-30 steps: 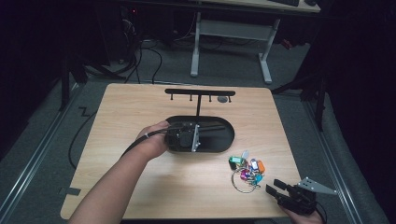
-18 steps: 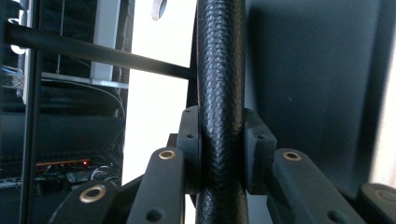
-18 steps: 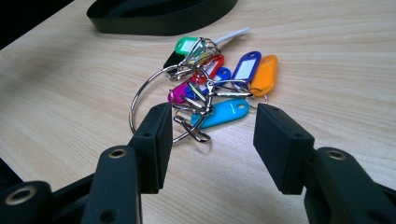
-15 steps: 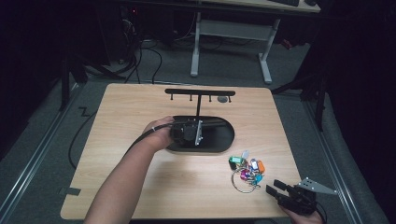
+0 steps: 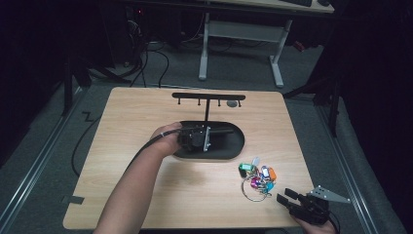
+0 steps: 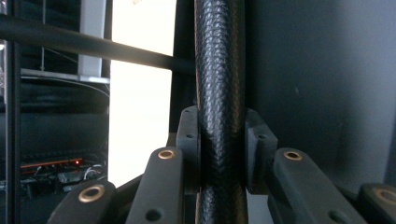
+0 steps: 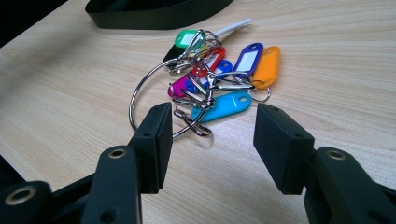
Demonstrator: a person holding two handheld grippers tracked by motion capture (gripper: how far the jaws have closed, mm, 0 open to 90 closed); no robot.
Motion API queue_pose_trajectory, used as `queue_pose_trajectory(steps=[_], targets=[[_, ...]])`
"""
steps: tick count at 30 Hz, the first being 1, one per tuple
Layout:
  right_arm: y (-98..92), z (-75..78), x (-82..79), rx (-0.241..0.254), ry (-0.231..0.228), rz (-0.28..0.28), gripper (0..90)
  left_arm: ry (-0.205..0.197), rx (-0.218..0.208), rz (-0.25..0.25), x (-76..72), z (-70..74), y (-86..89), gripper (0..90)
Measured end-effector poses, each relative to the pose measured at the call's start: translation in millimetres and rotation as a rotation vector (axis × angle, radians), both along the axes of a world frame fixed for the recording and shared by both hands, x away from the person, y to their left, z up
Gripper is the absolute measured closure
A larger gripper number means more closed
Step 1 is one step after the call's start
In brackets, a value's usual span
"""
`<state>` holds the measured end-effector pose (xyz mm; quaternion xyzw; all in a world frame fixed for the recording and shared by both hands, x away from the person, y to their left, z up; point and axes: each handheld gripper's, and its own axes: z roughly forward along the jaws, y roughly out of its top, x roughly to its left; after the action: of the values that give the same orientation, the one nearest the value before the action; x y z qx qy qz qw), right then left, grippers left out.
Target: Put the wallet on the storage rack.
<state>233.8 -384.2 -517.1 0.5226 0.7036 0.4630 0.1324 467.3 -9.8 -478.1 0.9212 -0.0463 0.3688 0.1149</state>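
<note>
- Left tool [image 5: 207, 139] closed on the upright post [image 6: 219, 112] of the black key stand [image 5: 208, 97], pads pressed to the post on both sides, just above the oval base [image 5: 229, 146]
- Stand set upright at the middle of the bench [image 5: 146, 185], crossbar hooks at the far side bare except for one small grey piece near the right end, too small to identify
- Right tool [image 5: 287, 199] parked at the near right corner of the bench, jaws apart and gripping nothing, pointed at the key ring [image 7: 154, 93]
- Ring with its coloured tags [image 7: 224, 70] flat on the bench, just right of and nearer than the base, apart from both the stand and the right tool
- Judged early: stand steadied, nothing more done
- Left to do, by that reading: grasp the ring, lift it, hang it on a hook, release
</note>
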Motion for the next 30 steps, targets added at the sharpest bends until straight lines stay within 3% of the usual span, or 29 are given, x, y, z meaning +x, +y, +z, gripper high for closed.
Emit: queue_pose_trajectory(steps=[7, 12, 17, 28, 30], targets=[[0.7, 0.9, -1.1, -0.001, -0.005, 0.001, 47.9, 0.007, 0.028, 0.016, -0.5, -4.0, -2.4, 71.7], [2.4, -0.2, -0.3, -0.008, 0.007, 0.01, 47.8, 0.039, 0.044, 0.027, -1.6, -7.0, -3.0, 67.8], [2.4, -1.1, 1.2, -0.013, 0.016, 0.011, 47.8, 0.087, 0.02, 0.063, -4.2, -7.4, -1.8, 57.4], [3.7, -0.2, 2.3, -0.02, 0.01, 0.017, 47.8, 0.115, -0.019, 0.084, -17.4, -4.0, 10.4, 53.0], [4.3, 0.1, 2.1, -0.018, 0.012, 0.014, 47.8, 0.119, -0.08, 0.104, -19.7, 1.3, 16.9, 53.0]])
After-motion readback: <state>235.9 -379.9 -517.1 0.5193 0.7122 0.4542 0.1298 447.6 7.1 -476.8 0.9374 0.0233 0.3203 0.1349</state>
